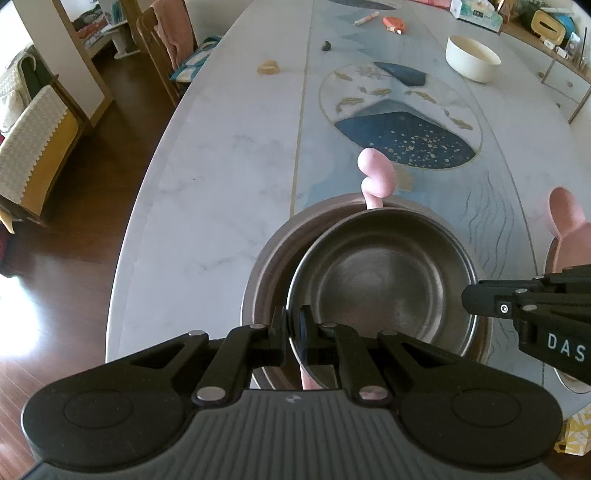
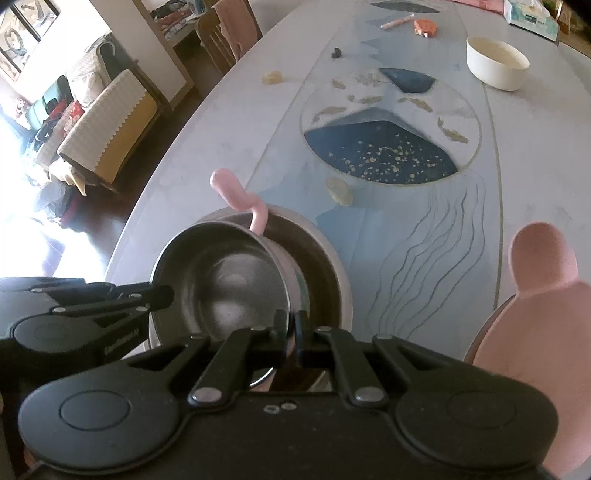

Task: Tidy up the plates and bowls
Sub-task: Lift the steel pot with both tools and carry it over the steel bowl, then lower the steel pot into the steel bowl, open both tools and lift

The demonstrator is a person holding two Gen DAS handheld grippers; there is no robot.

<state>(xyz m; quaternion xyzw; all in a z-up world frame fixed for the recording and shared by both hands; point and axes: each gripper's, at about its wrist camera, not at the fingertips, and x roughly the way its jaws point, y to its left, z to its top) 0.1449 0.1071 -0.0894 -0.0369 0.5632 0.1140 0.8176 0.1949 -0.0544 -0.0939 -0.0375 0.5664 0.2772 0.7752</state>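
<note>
Your left gripper (image 1: 293,321) is pinched on the near rim of the steel bowl (image 1: 384,280), w/ your right gripper (image 2: 291,325) clamped on the opposite rim. The bowl hangs tilted just above and partly inside a larger steel bowl w/ pink ears (image 1: 266,266) on the marble table (image 1: 221,147). To the right of your right gripper sits a pink eared dish (image 2: 524,332). Far ahead-right stands a cream bowl (image 1: 472,58); beyond it, an orange case (image 1: 394,23) and a tissue box (image 1: 476,13).

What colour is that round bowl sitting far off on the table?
The round bowl is cream-white, inside and out; the right wrist view shows it best.
</note>
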